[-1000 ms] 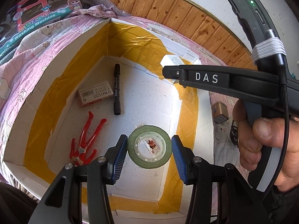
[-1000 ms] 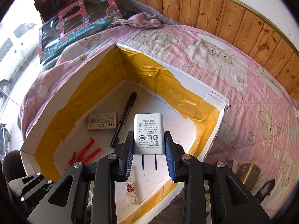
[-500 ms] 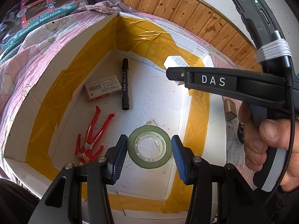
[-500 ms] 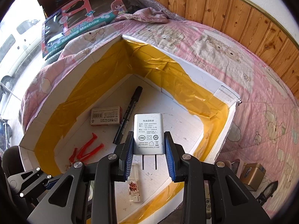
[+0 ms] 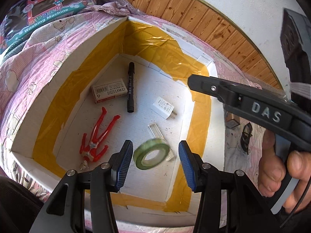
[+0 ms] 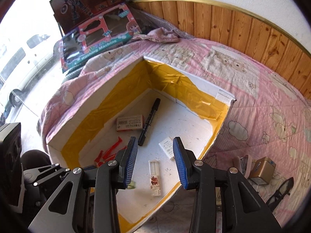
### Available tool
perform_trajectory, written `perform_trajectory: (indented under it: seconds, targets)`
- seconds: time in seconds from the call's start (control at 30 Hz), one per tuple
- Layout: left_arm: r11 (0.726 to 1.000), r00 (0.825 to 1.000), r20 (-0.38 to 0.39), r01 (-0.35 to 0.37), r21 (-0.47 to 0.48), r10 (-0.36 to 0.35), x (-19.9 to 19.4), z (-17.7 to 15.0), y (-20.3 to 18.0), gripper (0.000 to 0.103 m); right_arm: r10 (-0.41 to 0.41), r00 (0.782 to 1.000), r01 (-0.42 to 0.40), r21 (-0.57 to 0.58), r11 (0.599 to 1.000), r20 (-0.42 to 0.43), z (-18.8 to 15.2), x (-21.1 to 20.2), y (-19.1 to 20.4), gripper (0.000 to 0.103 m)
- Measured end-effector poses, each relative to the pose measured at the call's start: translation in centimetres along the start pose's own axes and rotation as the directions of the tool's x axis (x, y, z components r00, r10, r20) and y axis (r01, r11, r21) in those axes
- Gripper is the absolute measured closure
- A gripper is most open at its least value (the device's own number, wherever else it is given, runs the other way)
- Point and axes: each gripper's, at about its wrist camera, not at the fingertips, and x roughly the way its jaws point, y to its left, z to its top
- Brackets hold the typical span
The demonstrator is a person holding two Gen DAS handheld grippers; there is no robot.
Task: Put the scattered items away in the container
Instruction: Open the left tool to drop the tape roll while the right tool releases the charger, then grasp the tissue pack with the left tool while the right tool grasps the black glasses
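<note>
Risk first: green tape roll [image 5: 152, 153] shows motion-blurred and tilted on edge between the fingers of my left gripper [image 5: 155, 167], jaws spread apart and touching nothing, so I judge it loose and not yet settled; being round, it could roll across the foam floor toward the clear lead tube [image 5: 155, 131] at its 12 o'clock or the red toy figure [image 5: 97, 136] at its 9 o'clock. It lies inside the container [image 5: 81, 44], a white foam box with yellow tape on its walls, sitting on the pink bear-print bed cover [image 6: 252, 97], so any roll should stay contained. My right gripper [image 6: 155, 163] also stands wide open and empty, above the box. White charger [image 5: 164, 107] lies flat on the box floor, just beside the tube in the right wrist view; in the left wrist view its long axis runs about 10 to 4 o'clock, prongs pointing to 4 o'clock toward the near right wall. Black marker [image 5: 131, 87] lies on a 12-to-6 line, touching or just beside the staple box [image 5: 109, 93] at its 9 o'clock. Second risk: items remain outside on the bed at 4 o'clock of the box in the right wrist view, a gold tin [image 6: 262, 169] and a black clip-like thing [image 6: 281, 192], too small to identify. Reaching for them, I could catch the thin foam wall and shift the box, or drag the loose cover.
</note>
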Motion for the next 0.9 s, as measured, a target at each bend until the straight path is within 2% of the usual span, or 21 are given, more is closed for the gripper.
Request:
perform_trajectory:
  seconds: [0.07, 0.2, 0.33, 0.47, 0.63, 0.67, 0.77, 0.83, 0.9]
  targets:
    - [0.999, 0.998, 0.056, -0.028, 0.046, 0.025, -1.8, -0.7, -1.0, 0.053, 0.022, 0.998, -0.021, -0.013, 1.000, 0.054, -1.7, -2.4, 1.2, 0.078]
    - [0.986, 0.988, 0.149, -0.064, 0.155, 0.041, -5.1, -2.8, -3.3, 0.053, 0.022, 0.991, -0.026, 0.030, 0.999, 0.130, -6.3, -6.2, 2.2, 0.078]
    - [0.966, 0.983, 0.182, -0.076, 0.249, 0.031, -7.0, -5.1, -5.7, 0.053, 0.004, 0.981, -0.042, 0.197, 0.979, 0.193, -11.6, -9.4, 0.1, 0.078]
    - [0.953, 0.990, 0.139, -0.010, 0.302, -0.033, -6.9, -6.8, -8.5, 0.053, -0.032, 0.981, -0.046, 0.390, 0.920, 0.189, -16.7, -10.9, -4.6, 0.075]
    - [0.935, 0.995, 0.026, 0.082, 0.345, -0.097, -3.5, -7.9, -13.0, 0.050, -0.134, 0.982, 0.036, 0.567, 0.823, 0.132, -20.3, -11.8, -11.2, 0.071]
    - [0.935, 0.995, 0.008, 0.092, 0.344, -0.101, -2.4, -7.8, -13.8, 0.048, -0.149, 0.981, 0.048, 0.598, 0.800, 0.121, -20.7, -11.9, -12.4, 0.066]
    - [0.940, 0.993, -0.054, 0.119, 0.320, -0.107, 1.2, -6.9, -15.7, 0.045, -0.181, 0.980, 0.083, 0.644, 0.760, 0.087, -21.0, -11.8, -15.9, 0.065]
    - [0.950, 0.994, -0.078, 0.098, 0.298, -0.079, 3.6, -5.9, -16.5, 0.045, -0.198, 0.977, 0.101, 0.665, 0.740, 0.073, -20.6, -11.5, -18.1, 0.063]
    - [0.952, 0.992, -0.095, 0.104, 0.288, -0.080, 5.9, -5.0, -17.1, 0.045, -0.230, 0.972, 0.127, 0.693, 0.709, 0.057, -20.1, -11.0, -20.6, 0.060]
